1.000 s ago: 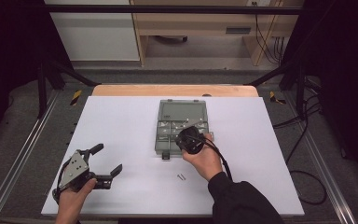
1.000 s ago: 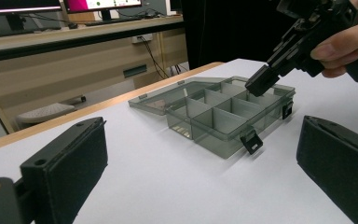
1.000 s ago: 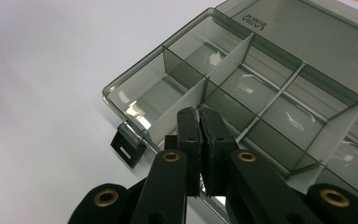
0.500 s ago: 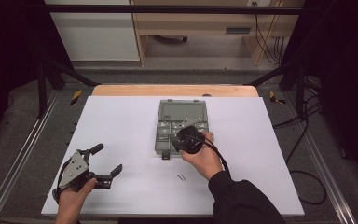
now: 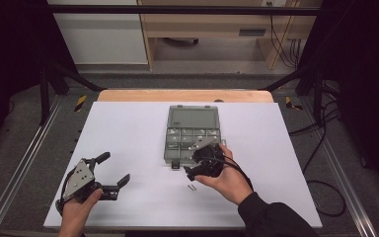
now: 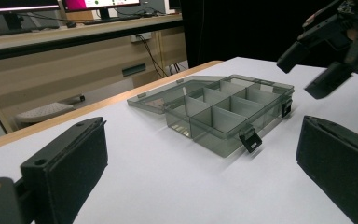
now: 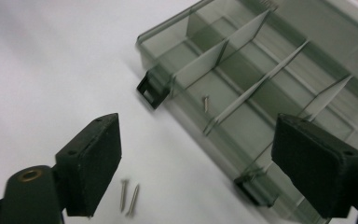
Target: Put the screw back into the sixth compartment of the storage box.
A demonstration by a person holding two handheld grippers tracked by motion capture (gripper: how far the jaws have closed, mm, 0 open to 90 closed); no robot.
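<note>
Your right gripper (image 7: pixel 196 163) has just been opening and now stands wide, nothing between its jaws; one screw (image 7: pixel 205 103) lies in a near compartment of the box (image 7: pixel 279 84). Two more screws (image 7: pixel 128 198) lie just in front of the box: tiny, light, hard and apt to roll, so pinch one across its shank. Your left gripper (image 6: pixel 205 172) is wide open and empty, well left of the box.

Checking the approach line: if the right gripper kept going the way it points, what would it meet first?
Probably the near wall of the open organiser box, between the open jaws of the right gripper; depth is uncertain.
</note>
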